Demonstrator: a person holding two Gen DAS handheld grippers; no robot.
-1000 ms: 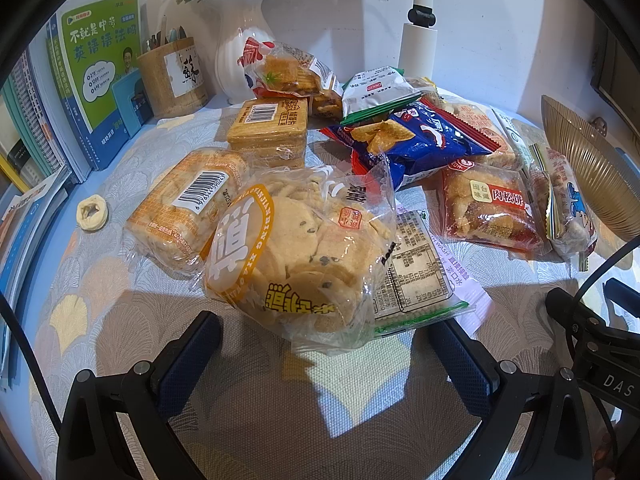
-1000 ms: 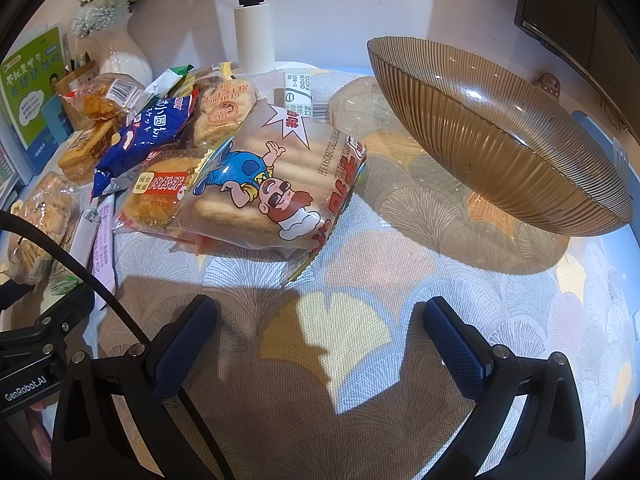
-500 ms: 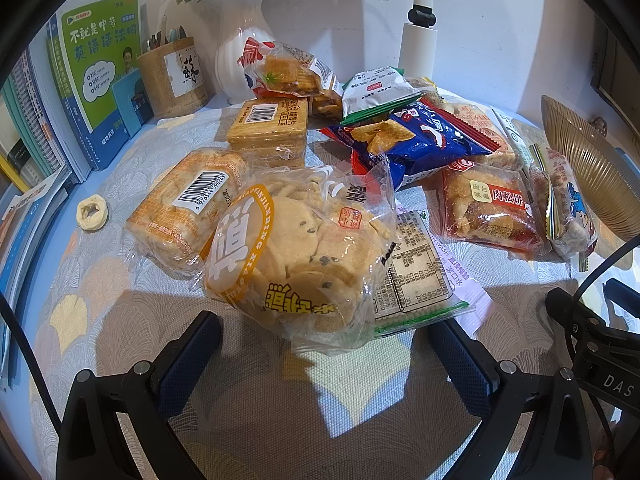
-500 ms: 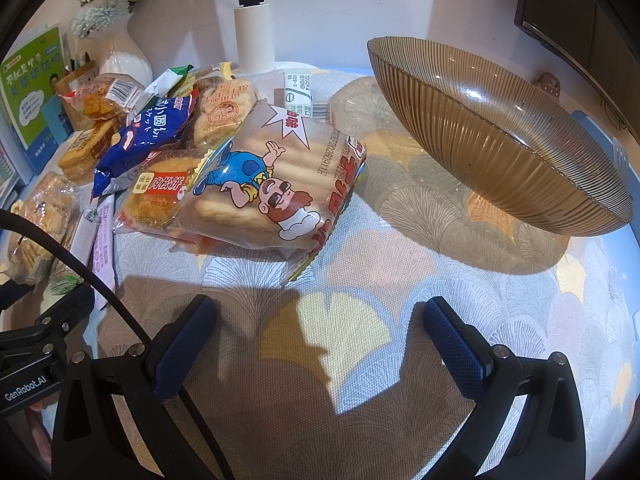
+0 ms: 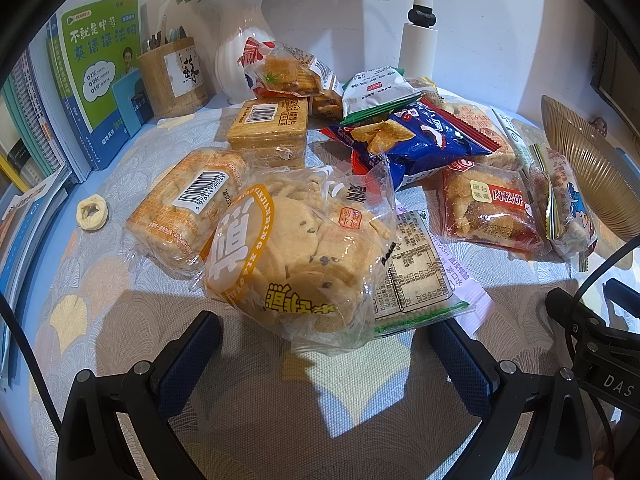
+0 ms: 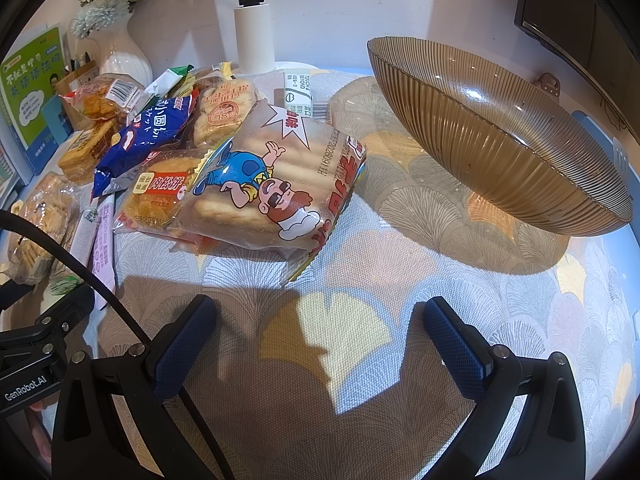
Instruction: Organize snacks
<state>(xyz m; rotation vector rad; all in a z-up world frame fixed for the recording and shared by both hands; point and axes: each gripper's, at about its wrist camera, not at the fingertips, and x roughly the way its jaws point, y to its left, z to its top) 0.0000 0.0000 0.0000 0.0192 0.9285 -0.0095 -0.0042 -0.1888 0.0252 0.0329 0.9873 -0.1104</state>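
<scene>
Left hand-held gripper (image 5: 324,356) agape just before the cookie bag (image 5: 300,256).

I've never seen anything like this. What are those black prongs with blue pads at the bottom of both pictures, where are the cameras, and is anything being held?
There is no robot here: a person holds a two-fingered grabbing tool in each hand, and each carries a wide-angle camera looking forward along its fingers. One picture comes from the left tool, the other from the right tool. The blue pads are the fingertips. Both tools are open and hold nothing. On the patterned tablecloth lie wrapped snacks: a clear bag of round cookies just ahead of the left tool, a cartoon-printed biscuit pack ahead of the right one, and a blue chip bag. To the right stands a ribbed brown bowl, with nothing visible in it.
</scene>
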